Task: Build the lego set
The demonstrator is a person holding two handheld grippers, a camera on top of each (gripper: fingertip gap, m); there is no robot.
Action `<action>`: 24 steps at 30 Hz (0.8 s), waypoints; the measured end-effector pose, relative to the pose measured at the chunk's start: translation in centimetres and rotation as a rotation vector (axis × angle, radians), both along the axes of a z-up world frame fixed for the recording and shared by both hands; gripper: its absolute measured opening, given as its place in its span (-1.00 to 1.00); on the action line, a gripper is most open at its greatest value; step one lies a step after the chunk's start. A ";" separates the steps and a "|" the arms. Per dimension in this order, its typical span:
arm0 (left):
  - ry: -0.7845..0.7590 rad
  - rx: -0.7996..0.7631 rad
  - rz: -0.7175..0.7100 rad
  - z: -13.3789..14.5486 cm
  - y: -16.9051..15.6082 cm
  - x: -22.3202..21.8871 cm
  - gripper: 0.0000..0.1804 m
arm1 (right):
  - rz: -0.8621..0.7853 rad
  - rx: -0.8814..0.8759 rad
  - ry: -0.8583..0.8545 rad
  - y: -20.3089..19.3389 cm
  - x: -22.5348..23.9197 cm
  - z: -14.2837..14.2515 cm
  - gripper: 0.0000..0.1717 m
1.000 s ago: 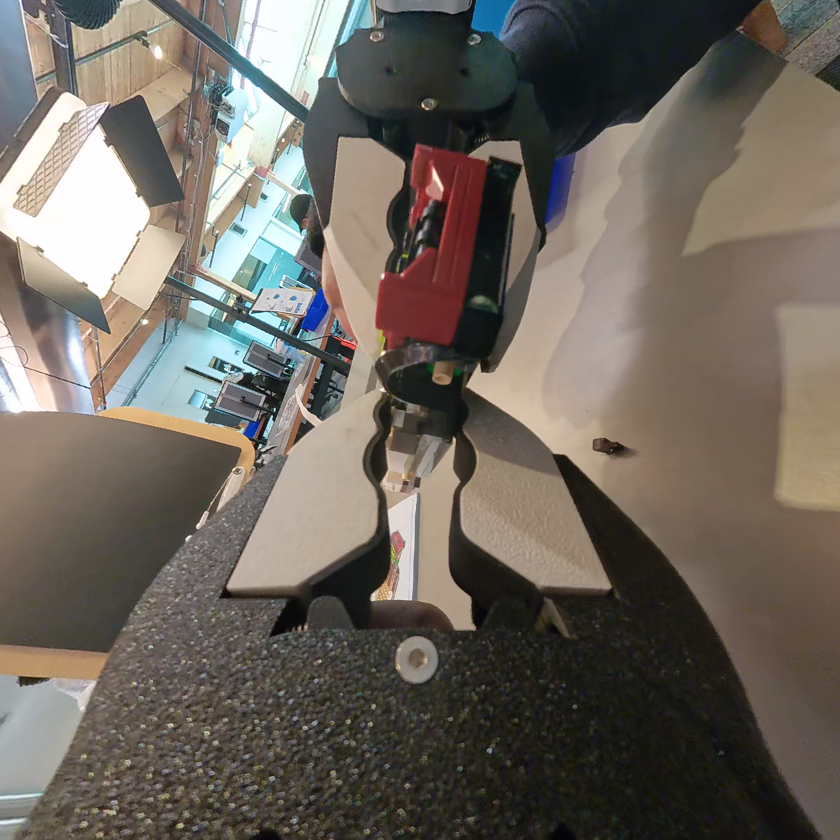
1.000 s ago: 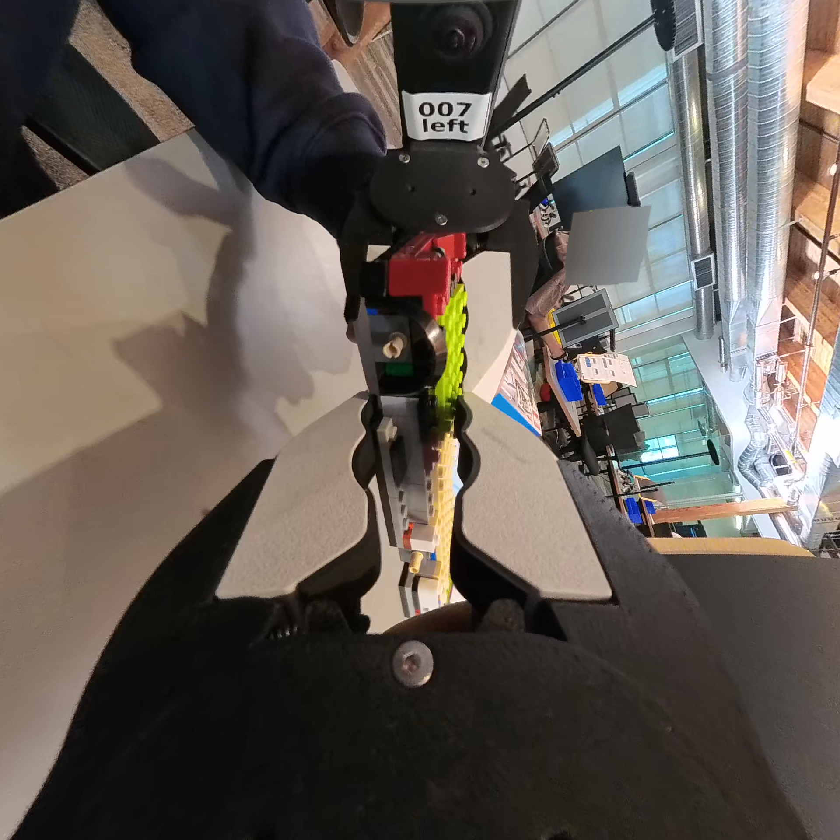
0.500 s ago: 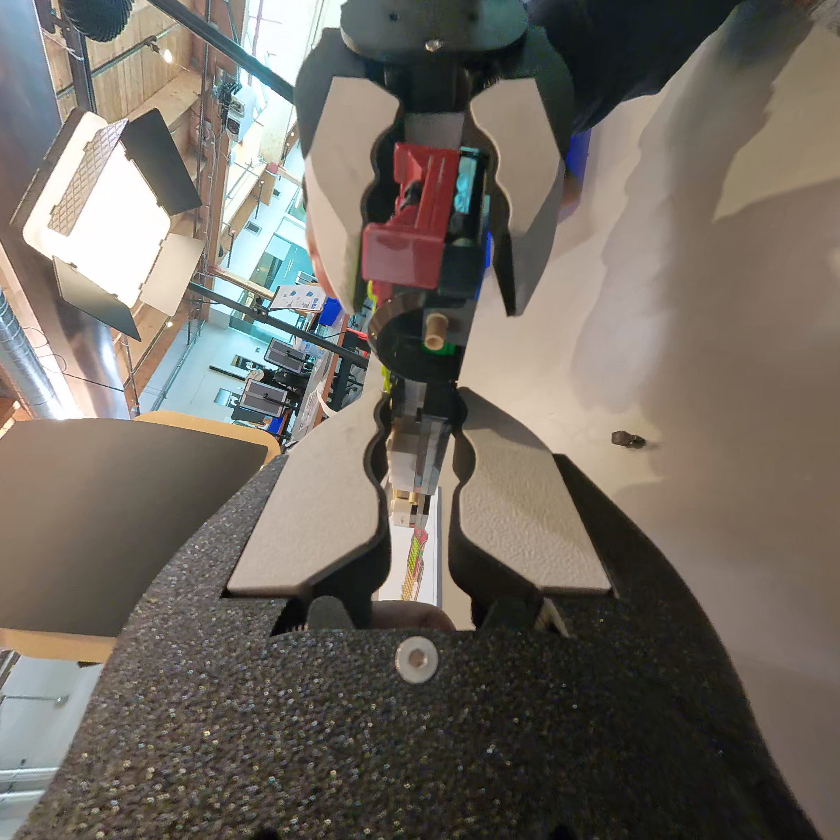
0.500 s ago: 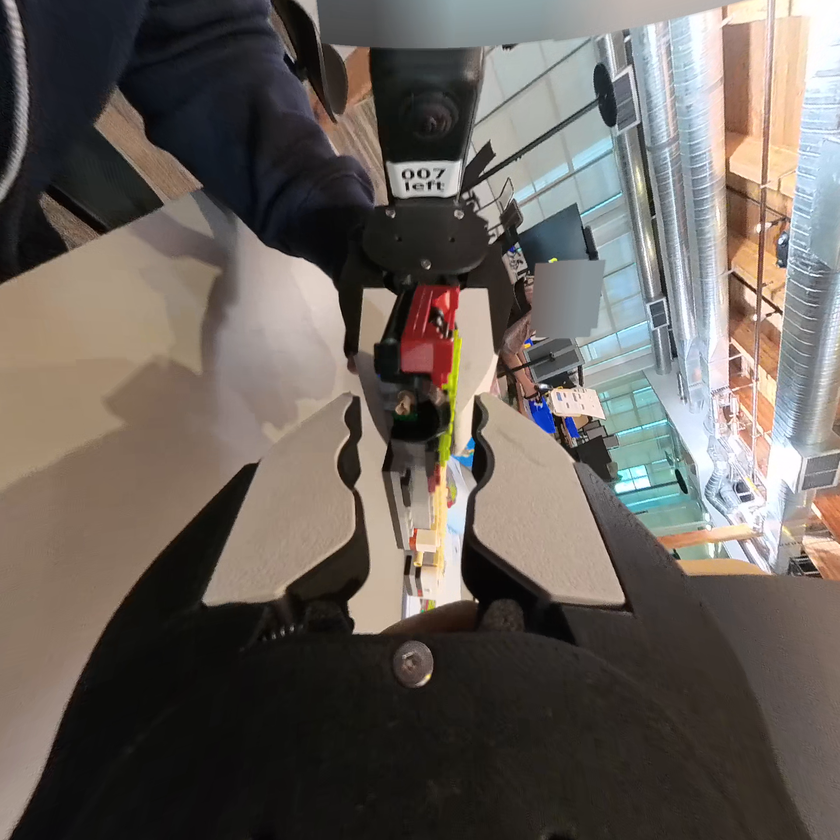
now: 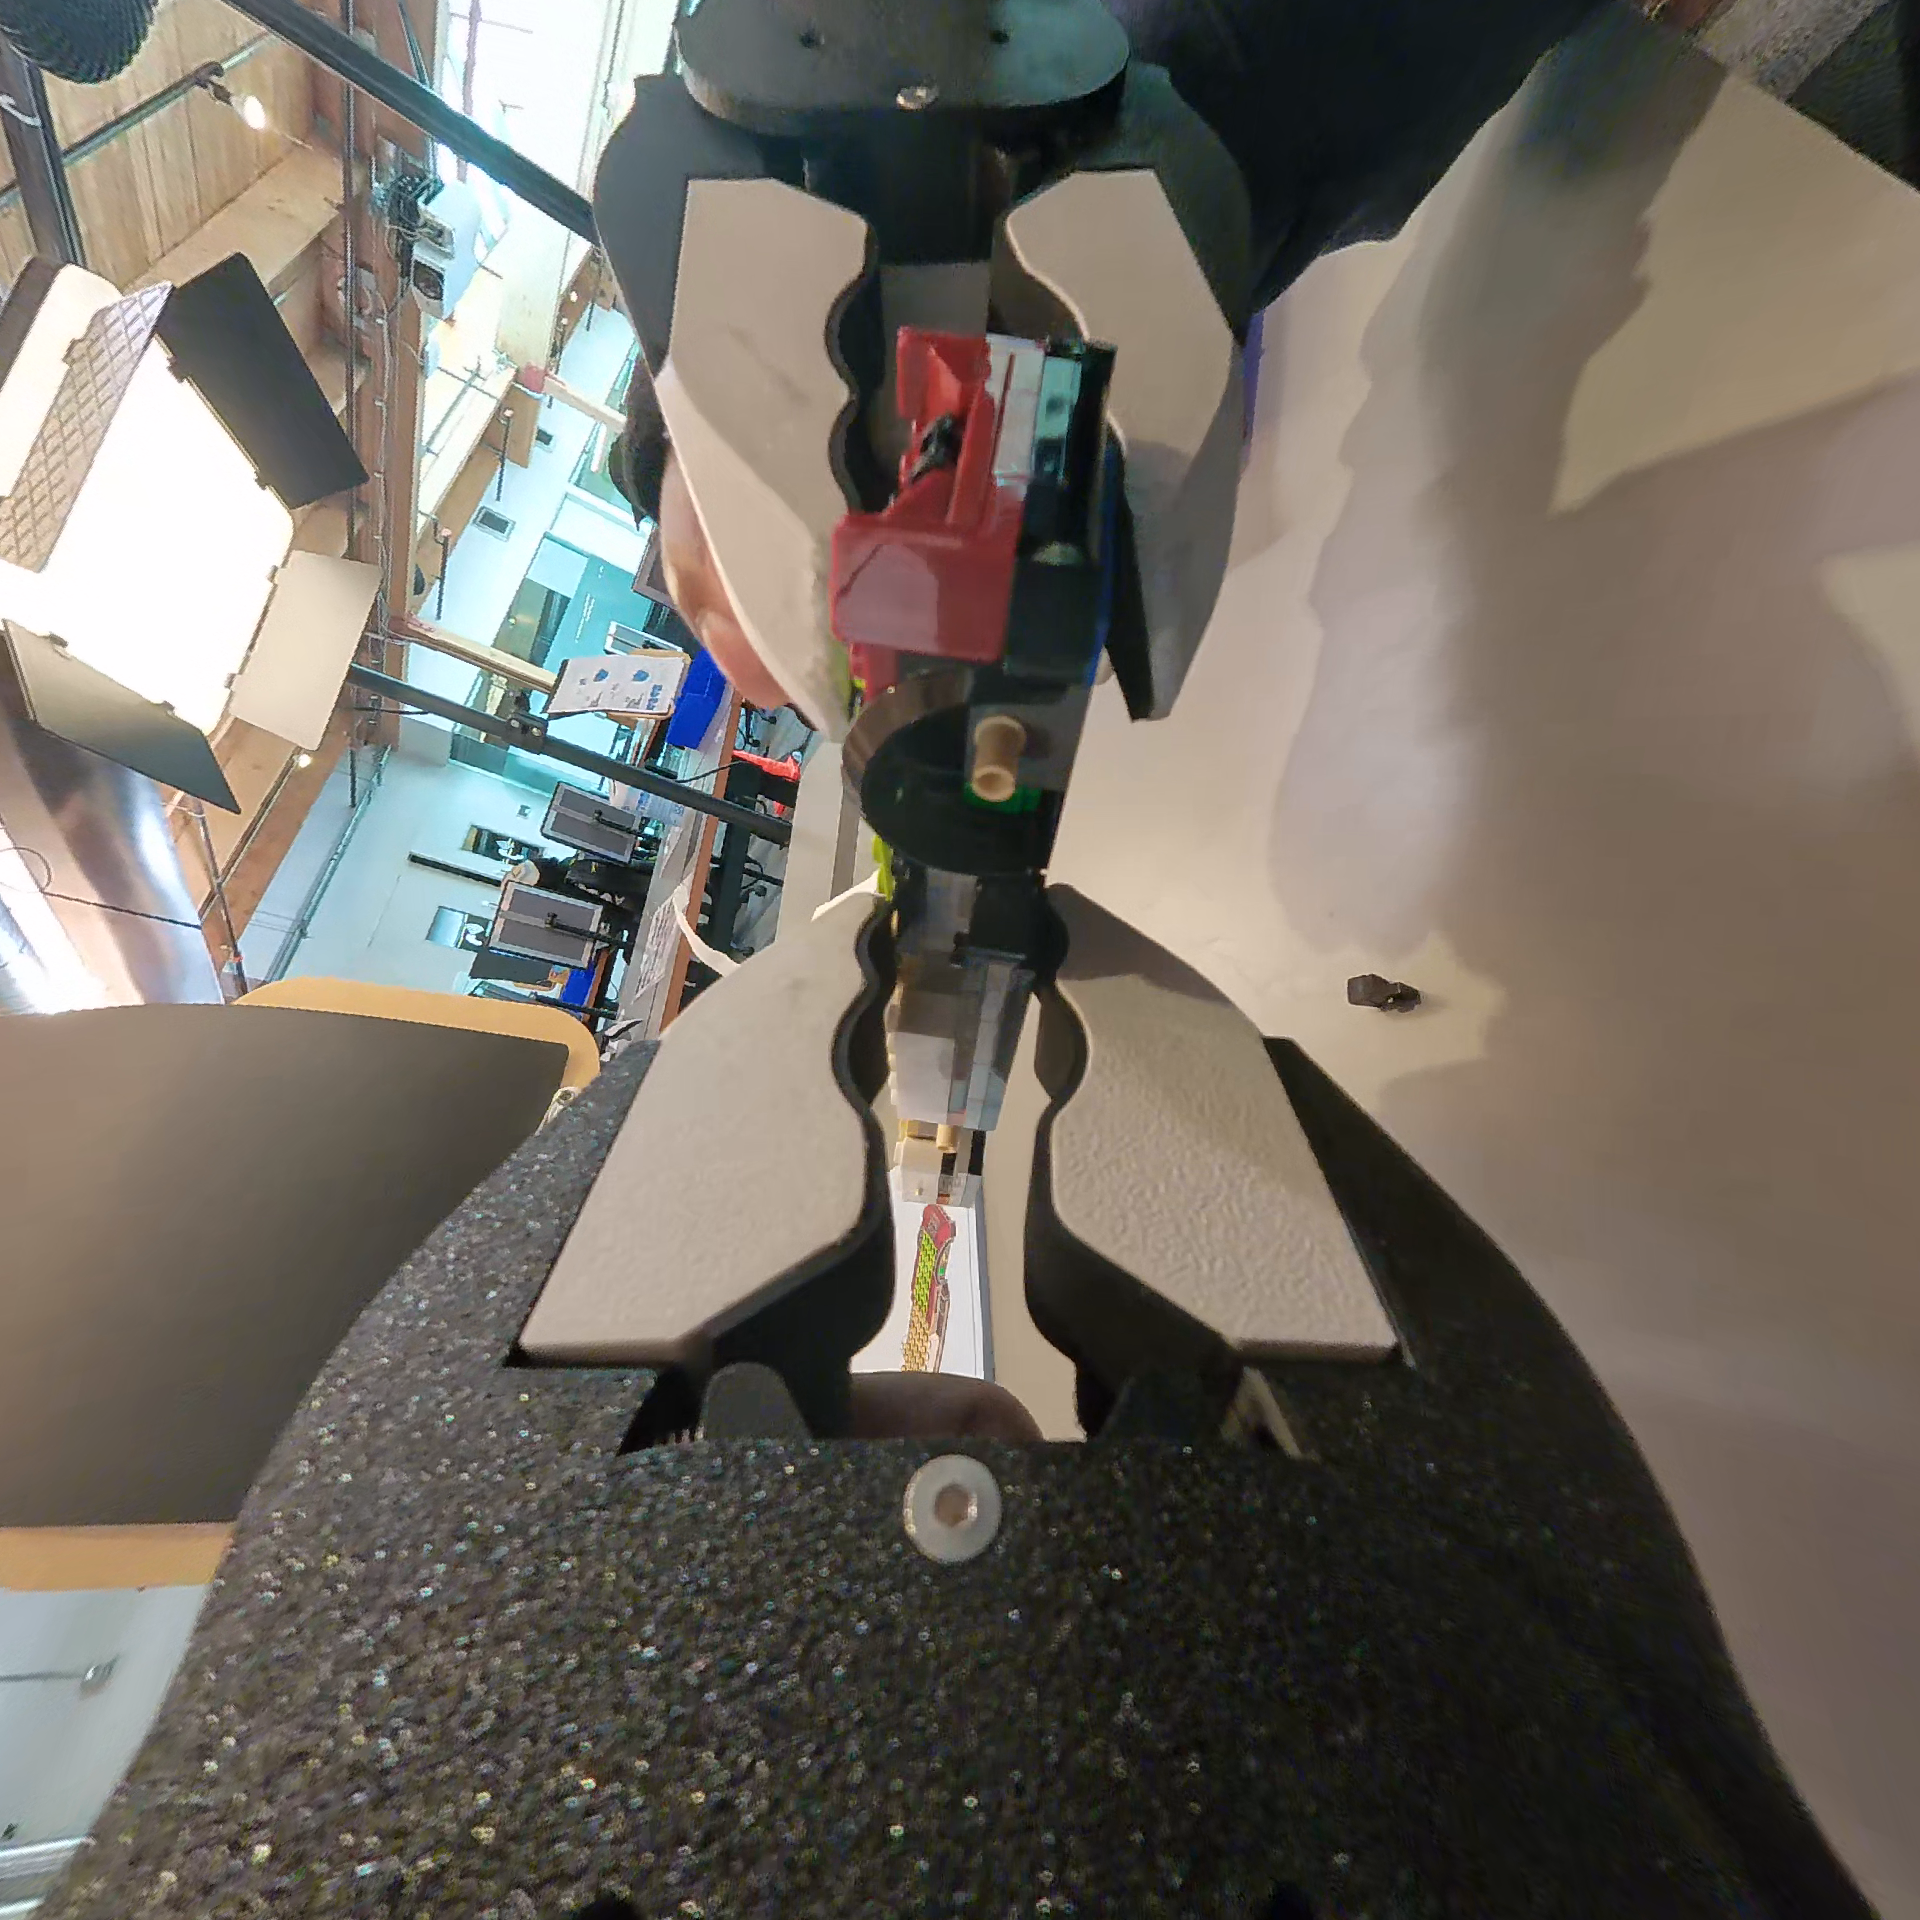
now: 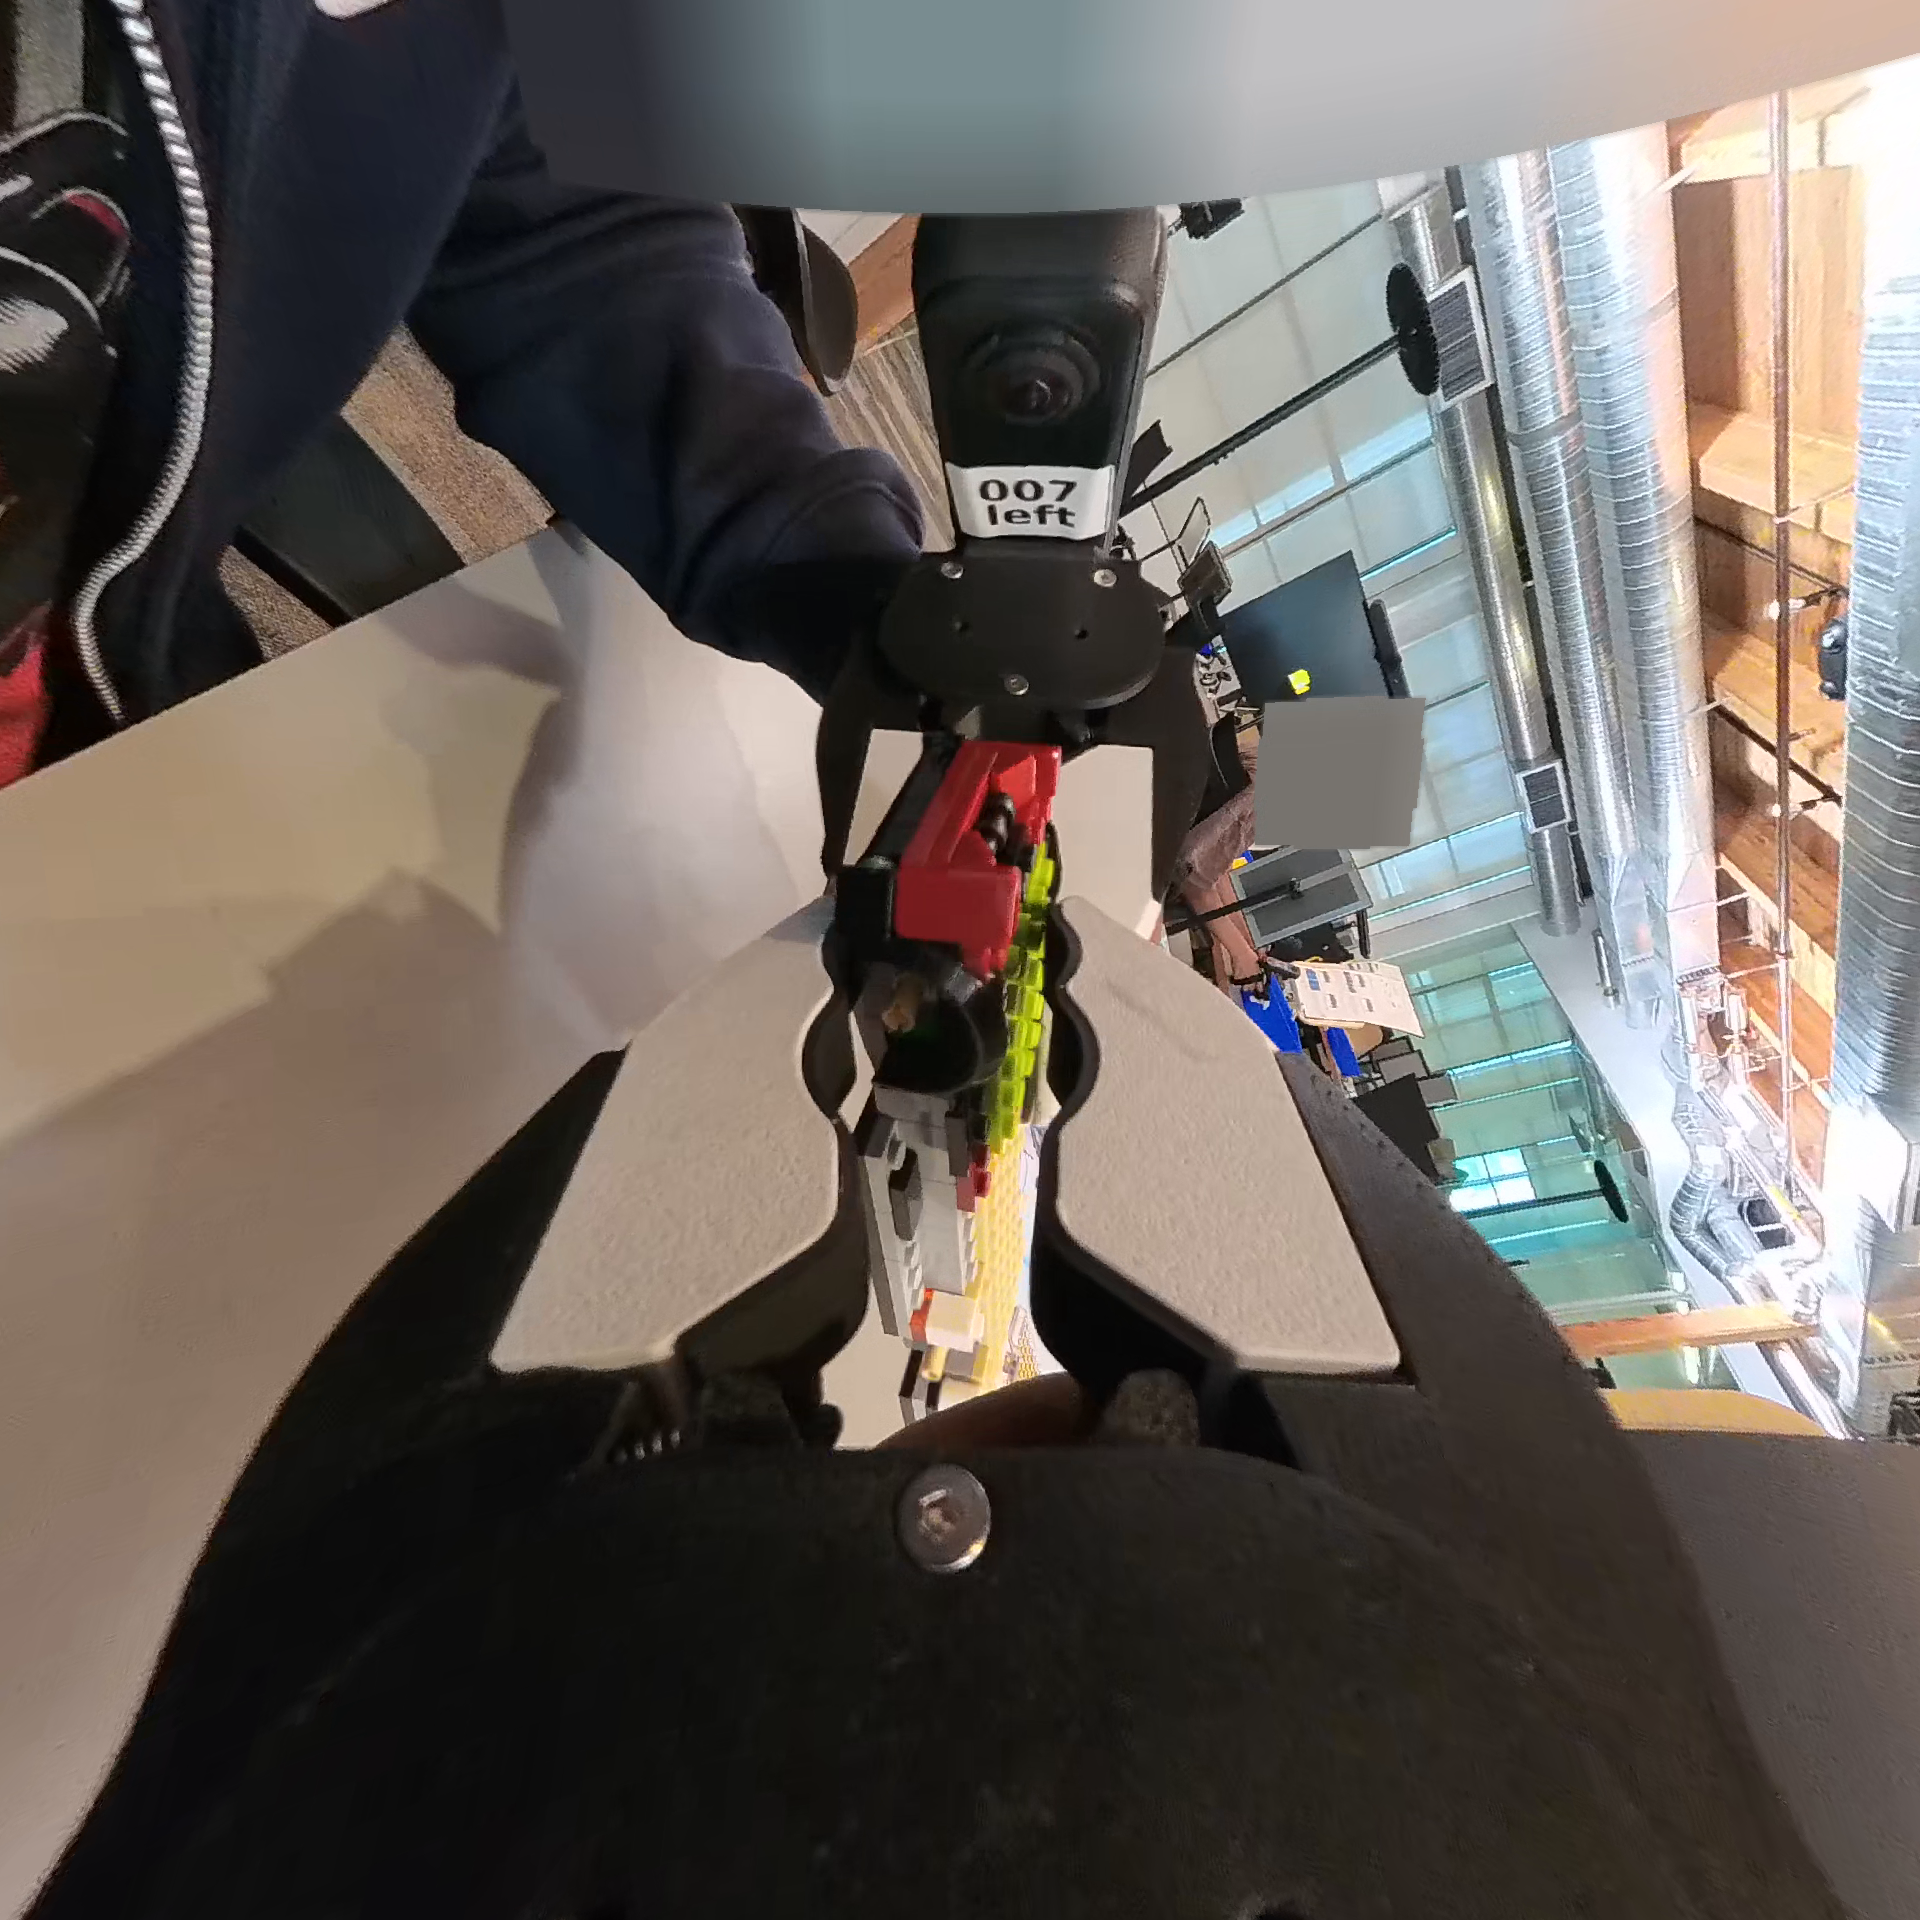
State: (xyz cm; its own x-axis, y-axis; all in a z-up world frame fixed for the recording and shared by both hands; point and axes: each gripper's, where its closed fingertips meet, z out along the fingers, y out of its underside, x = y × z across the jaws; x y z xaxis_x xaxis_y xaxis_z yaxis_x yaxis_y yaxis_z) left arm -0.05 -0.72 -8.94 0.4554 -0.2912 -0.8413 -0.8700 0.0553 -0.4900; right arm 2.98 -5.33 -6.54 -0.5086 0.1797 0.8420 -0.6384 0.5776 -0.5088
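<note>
A brick model with a red block, black wheel, grey body and lime and yellow plates hangs in the air between my two grippers, which face each other. My left gripper is shut on the grey end. In the right wrist view it is the far gripper, behind the red block. My right gripper is shut on the model at the black wheel and lime plate. In the left wrist view it is the far gripper, with its fingers on either side of the red and black part.
The pale table lies beside the grippers, with a small dark piece loose on it. A printed sheet shows between my left fingers. A dark-sleeved arm holds the left gripper. A studio light stands far off. Across from one pair of fingers to the other is roughly 5 centimeters.
My right gripper opened off the model half a second ago, slid farther along it towards the red block, and came together on it again. My left gripper kept its hold.
</note>
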 end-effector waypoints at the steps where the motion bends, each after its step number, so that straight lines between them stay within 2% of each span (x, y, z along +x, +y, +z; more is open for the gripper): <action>1: 0.000 -0.001 -0.002 0.0 0.0 0.0 -0.73 | -0.001 0.003 0.003 0.0 0.0 0.0 -0.61; 21: 0.035 0.041 0.010 0.4 0.3 0.2 -0.73 | -0.021 0.015 0.058 0.2 0.2 0.2 -0.63; 24: 0.035 0.057 0.010 0.3 0.1 0.3 -0.73 | -0.055 0.015 0.051 0.8 -0.2 0.0 -0.43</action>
